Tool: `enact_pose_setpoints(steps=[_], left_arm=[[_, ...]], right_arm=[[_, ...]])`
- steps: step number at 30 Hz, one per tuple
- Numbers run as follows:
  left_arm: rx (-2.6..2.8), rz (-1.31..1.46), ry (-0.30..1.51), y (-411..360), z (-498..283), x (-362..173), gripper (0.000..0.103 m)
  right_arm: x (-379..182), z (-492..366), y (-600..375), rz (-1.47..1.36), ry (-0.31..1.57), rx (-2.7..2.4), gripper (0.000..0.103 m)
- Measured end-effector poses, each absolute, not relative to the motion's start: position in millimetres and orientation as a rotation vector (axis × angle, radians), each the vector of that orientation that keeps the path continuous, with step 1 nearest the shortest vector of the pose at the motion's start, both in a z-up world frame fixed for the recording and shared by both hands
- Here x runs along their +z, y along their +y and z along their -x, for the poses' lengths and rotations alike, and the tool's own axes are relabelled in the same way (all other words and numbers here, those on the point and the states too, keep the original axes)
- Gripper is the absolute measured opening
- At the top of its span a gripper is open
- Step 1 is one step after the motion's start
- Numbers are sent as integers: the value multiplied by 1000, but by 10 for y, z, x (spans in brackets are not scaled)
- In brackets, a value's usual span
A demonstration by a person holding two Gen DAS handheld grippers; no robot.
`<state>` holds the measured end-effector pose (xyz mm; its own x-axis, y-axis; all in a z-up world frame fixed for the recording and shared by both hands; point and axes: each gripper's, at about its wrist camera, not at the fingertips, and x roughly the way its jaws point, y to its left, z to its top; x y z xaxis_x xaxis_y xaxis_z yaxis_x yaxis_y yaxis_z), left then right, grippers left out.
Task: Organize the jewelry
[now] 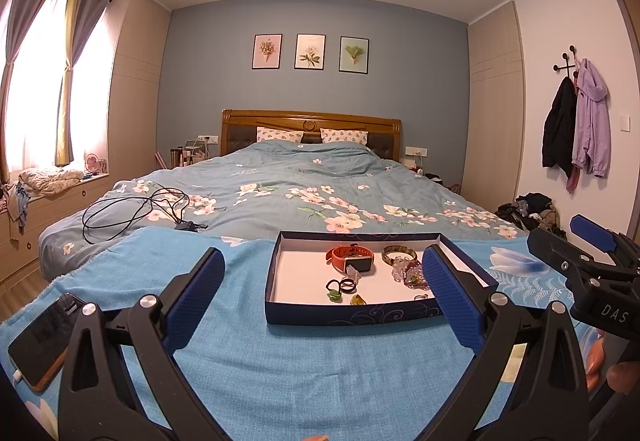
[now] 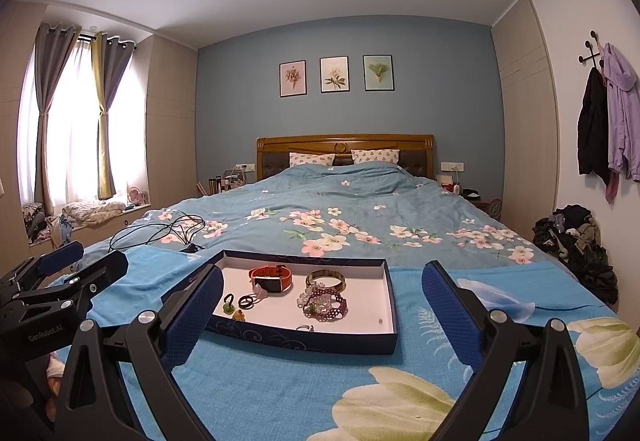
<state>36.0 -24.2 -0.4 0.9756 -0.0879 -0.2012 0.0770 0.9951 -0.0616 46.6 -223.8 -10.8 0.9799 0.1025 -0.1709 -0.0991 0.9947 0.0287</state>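
A shallow dark-blue box (image 1: 352, 315) (image 2: 304, 341) with a white floor lies on a blue cloth at the bed's foot. Inside are an orange watch (image 1: 352, 257) (image 2: 272, 278), a brown bangle (image 1: 399, 254) (image 2: 325, 278), a heap of purple and clear bead bracelets (image 1: 410, 273) (image 2: 322, 303), black rings (image 1: 344, 284) (image 2: 247, 301), small green and yellow charms (image 1: 334, 296) (image 2: 239, 315) and a silver ring (image 2: 306, 327). My left gripper (image 1: 322, 297) is open and empty just before the box. My right gripper (image 2: 320, 311) is open and empty, to the box's right front.
A phone (image 1: 40, 341) lies on the blue cloth (image 1: 240, 361) at the left. Black cables (image 1: 136, 211) (image 2: 160, 231) lie on the floral duvet behind. A clothes pile (image 2: 572, 245) sits on the floor at the right.
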Motion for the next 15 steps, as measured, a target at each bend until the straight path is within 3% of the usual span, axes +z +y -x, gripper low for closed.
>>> enact_pose_setpoints(steps=[15], left_arm=[[-83,54,206,-233,-361,-10,97]], right_arm=[[-109,-464,-2237,-20,173,101,96]])
